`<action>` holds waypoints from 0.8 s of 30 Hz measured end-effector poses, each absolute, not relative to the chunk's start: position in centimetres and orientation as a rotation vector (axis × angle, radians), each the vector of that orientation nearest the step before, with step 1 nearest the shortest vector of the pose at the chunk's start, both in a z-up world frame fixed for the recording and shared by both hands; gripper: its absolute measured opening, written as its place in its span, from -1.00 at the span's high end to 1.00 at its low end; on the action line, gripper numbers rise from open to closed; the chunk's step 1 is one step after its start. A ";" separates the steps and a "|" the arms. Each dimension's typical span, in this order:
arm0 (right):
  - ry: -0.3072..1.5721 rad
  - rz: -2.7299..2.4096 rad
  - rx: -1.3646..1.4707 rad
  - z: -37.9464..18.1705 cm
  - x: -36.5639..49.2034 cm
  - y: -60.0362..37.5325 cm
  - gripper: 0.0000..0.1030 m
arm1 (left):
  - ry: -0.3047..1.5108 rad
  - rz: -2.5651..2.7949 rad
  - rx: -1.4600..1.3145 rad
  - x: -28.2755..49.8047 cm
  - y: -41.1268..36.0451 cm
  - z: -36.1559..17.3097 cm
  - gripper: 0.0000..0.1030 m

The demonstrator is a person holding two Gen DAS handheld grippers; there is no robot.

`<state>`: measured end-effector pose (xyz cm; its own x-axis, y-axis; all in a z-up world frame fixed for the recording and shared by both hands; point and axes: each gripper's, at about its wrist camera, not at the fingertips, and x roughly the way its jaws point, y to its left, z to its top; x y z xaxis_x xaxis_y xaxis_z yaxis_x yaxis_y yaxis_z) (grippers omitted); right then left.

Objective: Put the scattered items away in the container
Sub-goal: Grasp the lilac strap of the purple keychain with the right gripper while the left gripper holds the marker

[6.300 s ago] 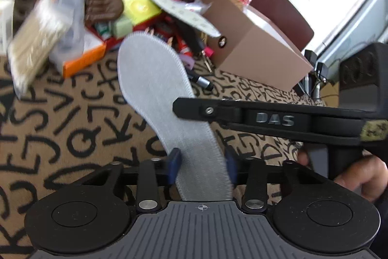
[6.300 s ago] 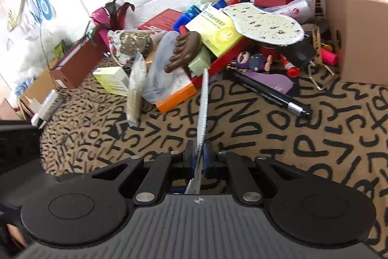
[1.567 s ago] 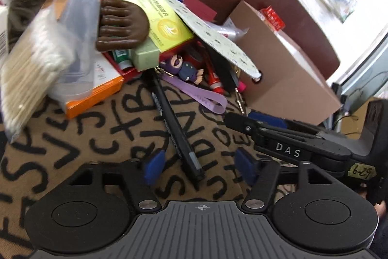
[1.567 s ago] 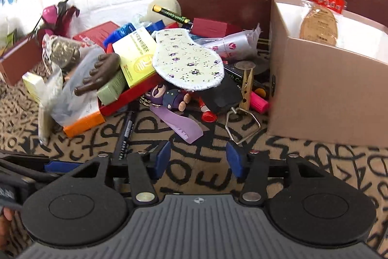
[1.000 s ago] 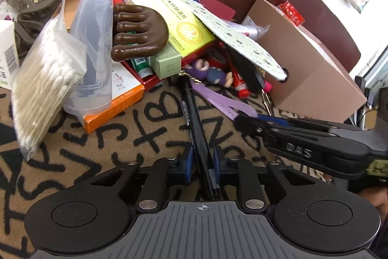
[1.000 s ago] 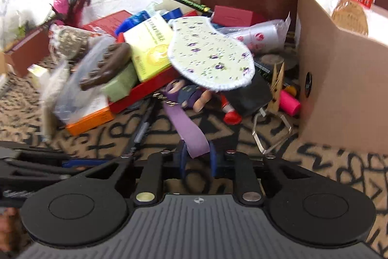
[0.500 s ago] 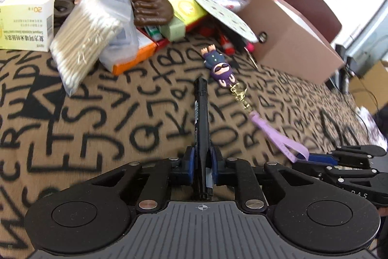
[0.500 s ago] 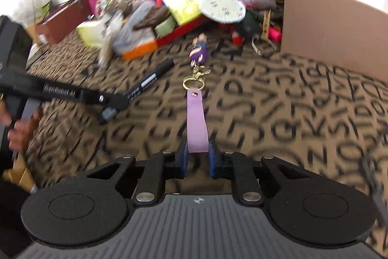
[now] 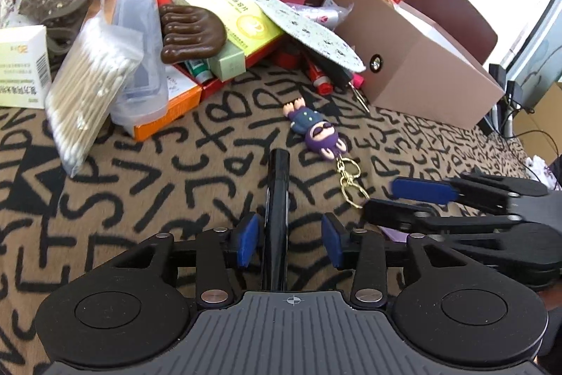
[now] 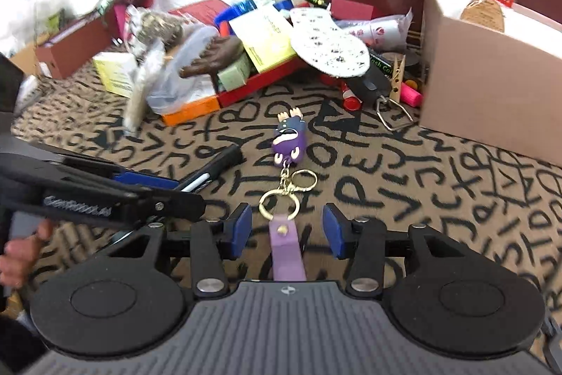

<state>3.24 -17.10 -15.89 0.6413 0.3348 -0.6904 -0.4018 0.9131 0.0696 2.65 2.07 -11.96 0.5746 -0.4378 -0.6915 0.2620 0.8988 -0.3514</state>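
My left gripper [image 9: 288, 239] is open. A black marker pen [image 9: 276, 199] lies on the patterned cloth between its jaws, touching neither. My right gripper [image 10: 287, 231] is open too. The purple strap [image 10: 286, 252] of a keychain lies between its jaws, with gold rings [image 10: 286, 195] and a purple cartoon figure [image 10: 288, 139] further out. The figure also shows in the left wrist view [image 9: 314, 127]. The open cardboard box [image 10: 491, 65] stands at the right, against a dark red chair back.
A pile of clutter lies at the back: a spotted insole [image 10: 328, 43], a yellow box [image 9: 232, 13], a brown foot-shaped massager [image 9: 191, 34], a cotton swab bag [image 9: 87, 86], an orange box [image 9: 168, 111], red markers and a clothespin [image 10: 397, 78].
Both grippers pulled the pen and the keychain back from the pile onto open cloth, then opened. The pen and the strap now lie loose between the jaws.
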 end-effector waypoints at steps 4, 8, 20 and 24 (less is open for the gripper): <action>0.761 0.403 -0.116 -16.6 4.7 -16.2 0.03 | 0.869 -0.400 -0.181 3.4 1.8 -12.1 0.53; 0.743 0.387 -0.136 -17.3 5.8 -15.5 0.03 | 0.887 -0.404 -0.264 4.2 2.6 -12.5 0.42; 0.703 0.365 -0.111 -17.8 6.6 -14.8 0.43 | 0.877 -0.393 -0.250 4.7 1.8 -12.6 0.78; 0.704 0.354 -0.094 -17.7 6.4 -14.8 0.44 | 0.876 -0.391 -0.241 4.7 1.7 -12.6 0.79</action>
<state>6.44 -14.80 -17.71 0.7052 0.2868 -0.6484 -0.3495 0.9363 0.0340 4.66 1.72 -12.64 0.5763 -0.4273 -0.6966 0.2329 0.9030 -0.3611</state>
